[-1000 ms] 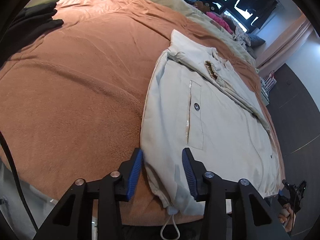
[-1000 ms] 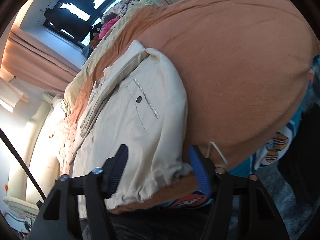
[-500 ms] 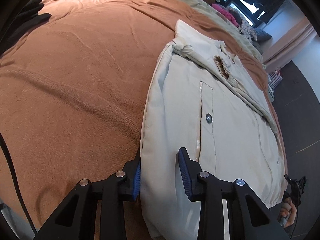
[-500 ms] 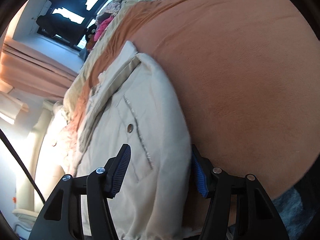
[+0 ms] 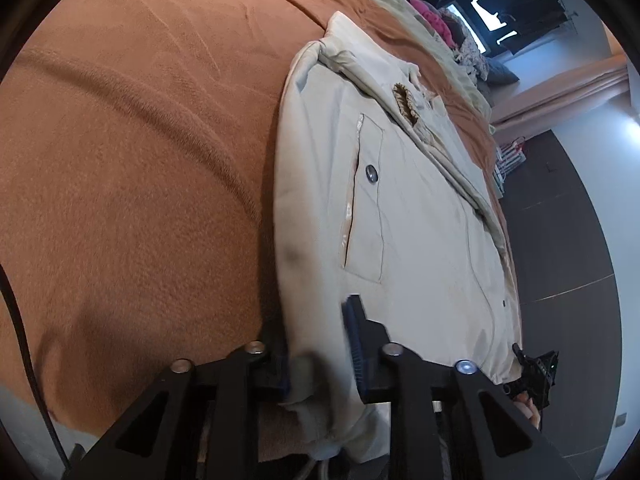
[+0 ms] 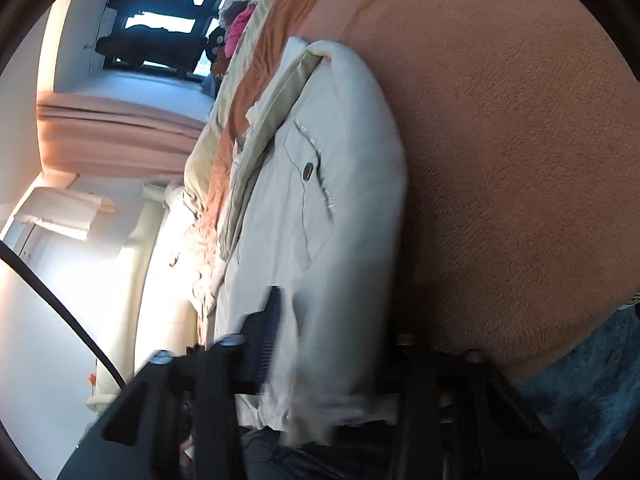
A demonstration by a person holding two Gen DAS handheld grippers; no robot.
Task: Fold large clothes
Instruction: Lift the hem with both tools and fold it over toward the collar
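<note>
A cream jacket point(image 5: 404, 216) with button pockets lies flat on an orange-brown blanket point(image 5: 132, 184). My left gripper point(image 5: 316, 344) is shut on the jacket's left hem corner, cloth bunched between the blue pads. In the right wrist view, the same jacket point(image 6: 320, 208) runs away from me, and my right gripper point(image 6: 332, 344) is shut on its right hem corner. The right finger there is mostly hidden under the cloth. Both views are blurred near the fingers.
The orange-brown blanket point(image 6: 512, 160) covers the bed on both sides of the jacket. Pillows and a pile of clothes point(image 5: 436, 12) lie at the far end by a dark window. Dark floor point(image 5: 568, 240) is beyond the bed's right edge.
Both grippers slid forward over the hem corners and closed on them. The cloth now bunches between the pads, and the hem lifts slightly off the blanket.
</note>
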